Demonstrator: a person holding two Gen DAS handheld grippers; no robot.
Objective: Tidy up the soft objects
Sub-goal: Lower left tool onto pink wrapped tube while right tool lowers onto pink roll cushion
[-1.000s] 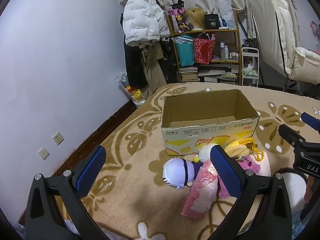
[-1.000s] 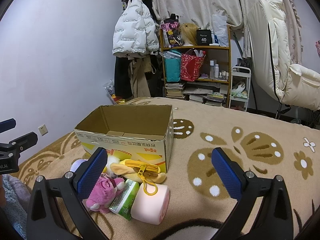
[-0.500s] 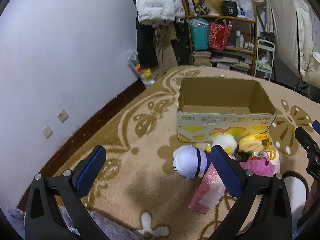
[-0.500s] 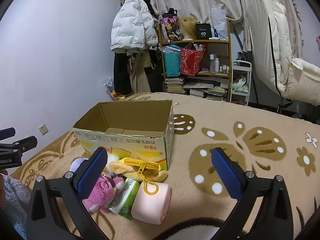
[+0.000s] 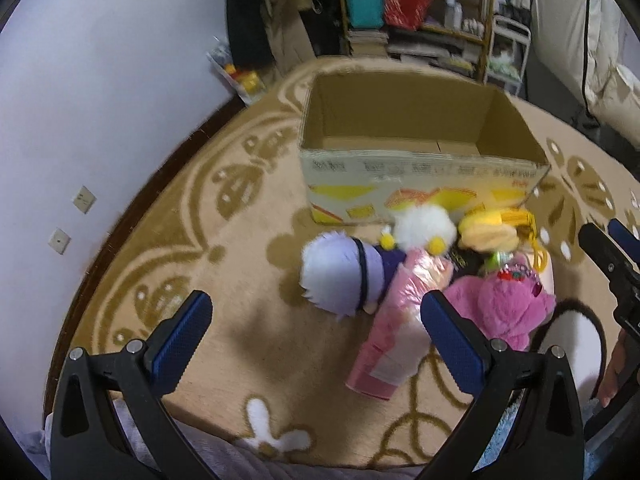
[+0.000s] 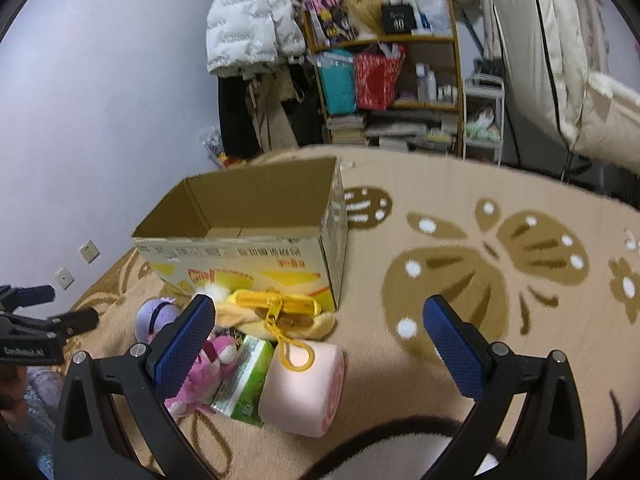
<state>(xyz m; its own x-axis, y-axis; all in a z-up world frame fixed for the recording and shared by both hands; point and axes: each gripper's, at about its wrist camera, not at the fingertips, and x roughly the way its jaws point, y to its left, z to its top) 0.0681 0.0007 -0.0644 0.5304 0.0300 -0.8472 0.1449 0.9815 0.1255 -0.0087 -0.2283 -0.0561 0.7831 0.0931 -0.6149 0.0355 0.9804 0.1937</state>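
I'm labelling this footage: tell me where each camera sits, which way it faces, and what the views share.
Left wrist: on the left gripper, jaws open, looking down at the lilac-haired plush and cardboard box; the right gripper shows at the right edge.
Right wrist: on the right gripper, jaws open, facing the box from its right; the left gripper shows at the left edge.
Shared: box, yellow zip pouch, pink plush.

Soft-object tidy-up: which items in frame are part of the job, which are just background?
Job:
cardboard box
white-haired plush doll
pink plush toy
yellow zip pouch
pink foam roll
green tissue pack

Background:
white puffer jacket
shelf unit
patterned blanket
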